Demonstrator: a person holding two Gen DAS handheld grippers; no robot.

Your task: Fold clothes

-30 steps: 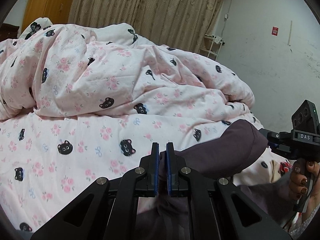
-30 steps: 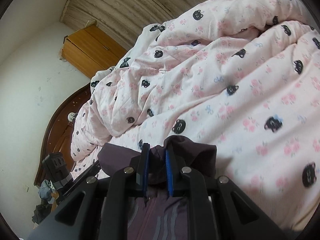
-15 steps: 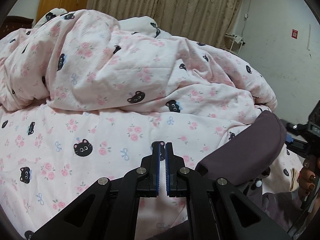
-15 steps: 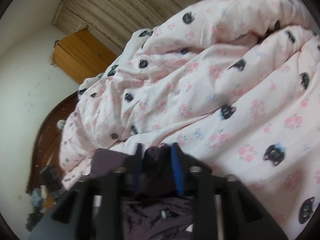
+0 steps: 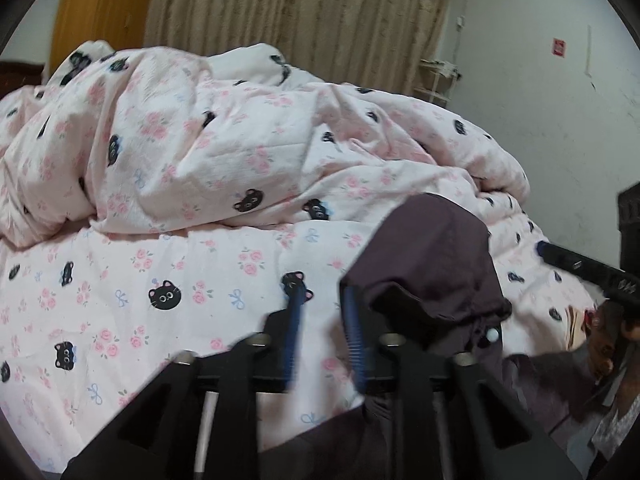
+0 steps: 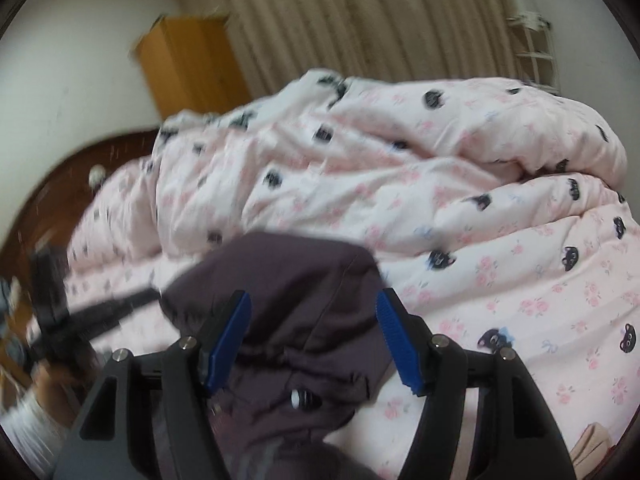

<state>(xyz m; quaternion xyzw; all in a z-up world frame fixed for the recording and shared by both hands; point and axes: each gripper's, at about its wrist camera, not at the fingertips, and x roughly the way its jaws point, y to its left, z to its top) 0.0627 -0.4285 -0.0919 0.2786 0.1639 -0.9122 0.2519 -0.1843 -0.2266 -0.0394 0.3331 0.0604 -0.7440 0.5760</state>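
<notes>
On the pink quilt (image 5: 168, 264), the left gripper (image 5: 322, 308) stands parted, grasping nothing. The right gripper (image 6: 314, 312) gapes wide, straddling the purple jacket (image 6: 296, 280) unclenched.

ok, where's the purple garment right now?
The purple garment lies bunched on the pink cat-print duvet, released, directly ahead of the open right gripper. In the left wrist view it sits just right of the open left gripper.
</notes>
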